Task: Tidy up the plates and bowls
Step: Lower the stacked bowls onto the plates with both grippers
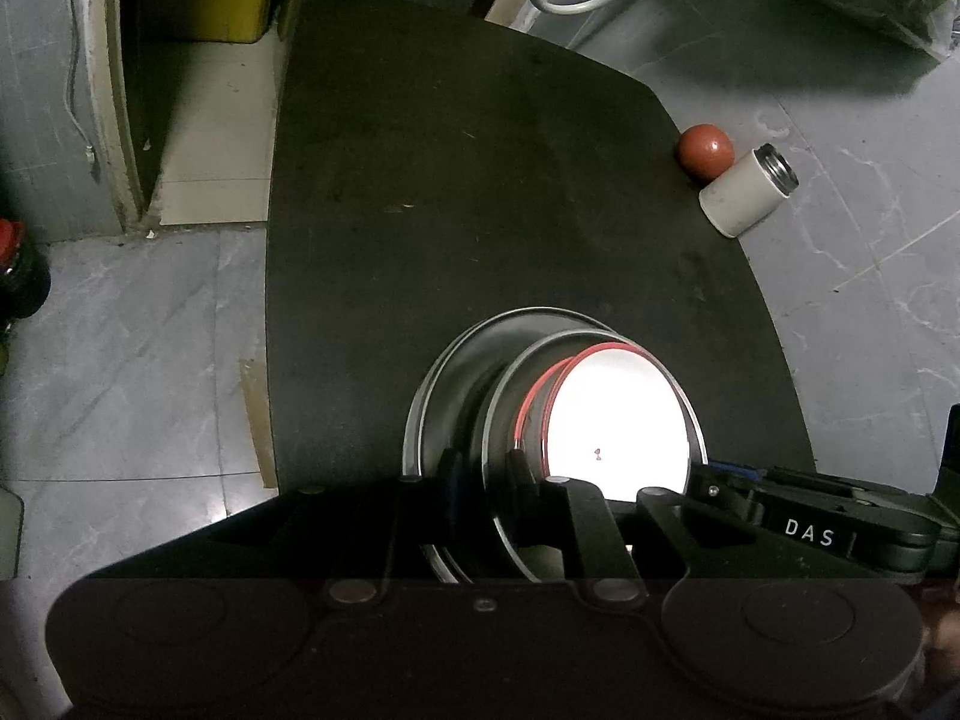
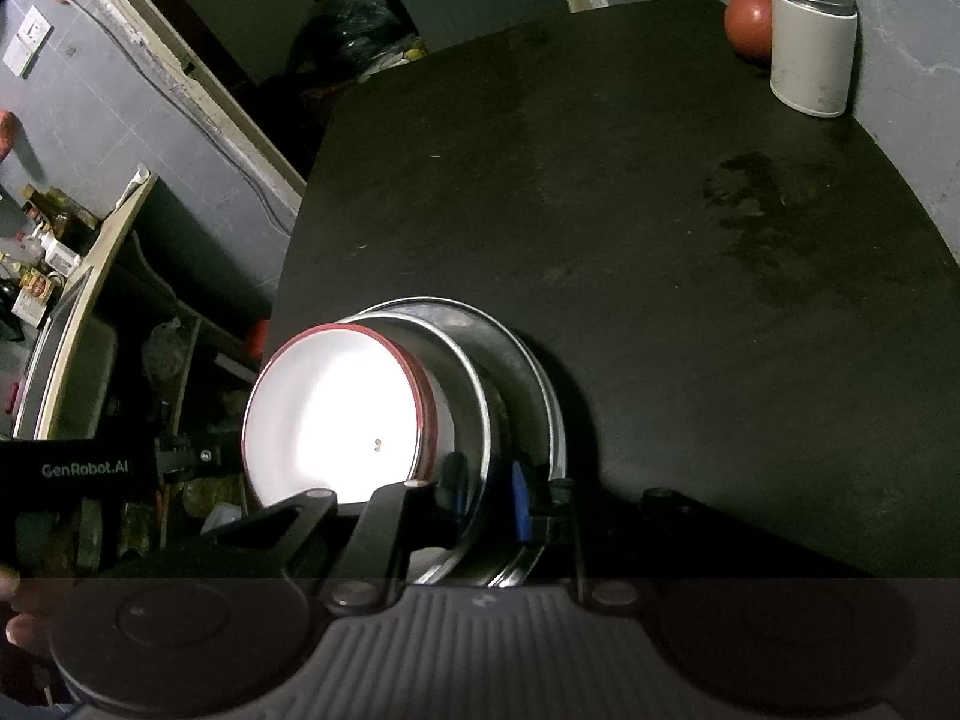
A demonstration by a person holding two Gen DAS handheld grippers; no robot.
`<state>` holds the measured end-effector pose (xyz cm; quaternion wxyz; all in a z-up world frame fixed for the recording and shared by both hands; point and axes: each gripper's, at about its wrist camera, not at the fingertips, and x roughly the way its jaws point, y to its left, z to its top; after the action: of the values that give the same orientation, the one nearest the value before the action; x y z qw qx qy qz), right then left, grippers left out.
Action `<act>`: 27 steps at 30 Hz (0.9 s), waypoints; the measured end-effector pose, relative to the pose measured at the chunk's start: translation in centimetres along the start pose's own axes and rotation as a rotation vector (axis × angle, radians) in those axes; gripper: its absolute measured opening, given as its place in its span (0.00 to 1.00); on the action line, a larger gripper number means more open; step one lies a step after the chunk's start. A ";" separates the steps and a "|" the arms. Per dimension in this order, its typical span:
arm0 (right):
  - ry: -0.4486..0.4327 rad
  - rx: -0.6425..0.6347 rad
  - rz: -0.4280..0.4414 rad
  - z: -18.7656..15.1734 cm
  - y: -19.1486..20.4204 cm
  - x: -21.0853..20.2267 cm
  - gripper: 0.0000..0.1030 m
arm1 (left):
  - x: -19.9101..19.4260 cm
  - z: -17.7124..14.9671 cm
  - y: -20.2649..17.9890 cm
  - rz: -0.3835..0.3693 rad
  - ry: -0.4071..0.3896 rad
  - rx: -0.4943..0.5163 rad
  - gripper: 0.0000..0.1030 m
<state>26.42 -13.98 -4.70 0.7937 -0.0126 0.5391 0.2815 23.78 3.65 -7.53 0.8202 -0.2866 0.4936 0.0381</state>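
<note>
Near the black table's (image 2: 660, 210) front edge, the left gripper (image 1: 486, 474) and right gripper (image 2: 486, 486), jaws nearly closed, each straddle the round steel bowl's (image 2: 474, 372) rim; a white red-rimmed bowl (image 2: 336, 414) nests inside. Stacking looks finished. Next, both let go.

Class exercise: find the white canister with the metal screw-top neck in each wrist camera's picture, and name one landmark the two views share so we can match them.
Left wrist view: the white canister is at the right, by the black table's right edge, looking tilted.
Right wrist view: the white canister is at the top right, upright on the table's far corner.
Shared landmark: the red ball next to it.
</note>
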 end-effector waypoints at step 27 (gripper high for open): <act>-0.075 -0.012 -0.029 -0.7 -1.1 -2.1 0.62 | -1.2 -0.6 -1.1 0.137 -0.069 0.021 0.47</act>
<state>25.80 -15.99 -3.47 0.8173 -0.0147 0.5070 0.2733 23.07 2.68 -6.25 0.8351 -0.2421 0.4839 0.0989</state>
